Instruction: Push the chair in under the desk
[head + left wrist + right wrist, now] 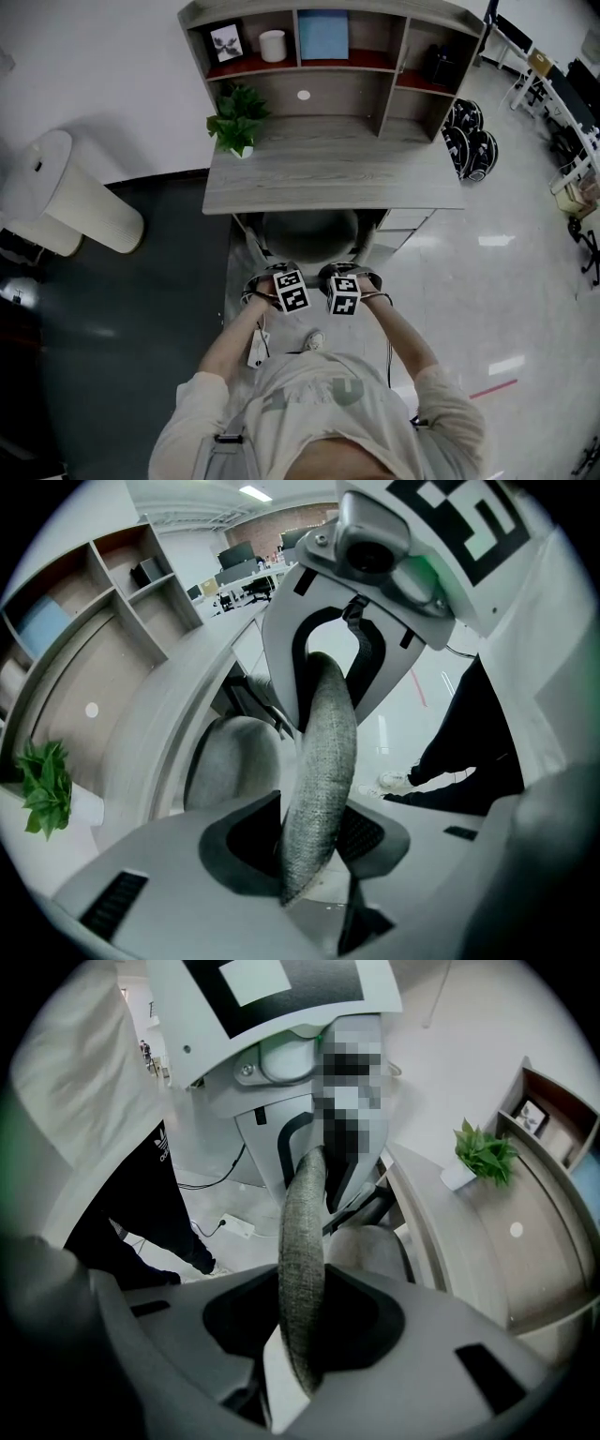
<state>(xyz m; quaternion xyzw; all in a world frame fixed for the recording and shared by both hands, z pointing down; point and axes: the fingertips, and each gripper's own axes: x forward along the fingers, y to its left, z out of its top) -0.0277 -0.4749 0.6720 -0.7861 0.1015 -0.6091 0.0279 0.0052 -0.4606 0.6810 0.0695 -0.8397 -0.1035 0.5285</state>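
The grey office chair stands at the desk (328,178), its seat (309,234) partly beneath the desktop. Both grippers hold the top edge of its fabric backrest side by side. The left gripper (278,284) is shut on the backrest (321,761), which runs up between its jaws. Just to its right, the right gripper (353,284) is shut on the same edge (302,1241). The seat (230,761) and desk edge (159,724) lie beyond the jaws in the left gripper view. The right gripper view shows the seat (370,1246) close to the desk (487,1232).
A hutch with shelves (328,61) and a potted plant (236,117) sit on the desk. A white bin (80,202) stands at the left and black round objects (469,141) at the right. A power strip (259,349) lies by the person's feet.
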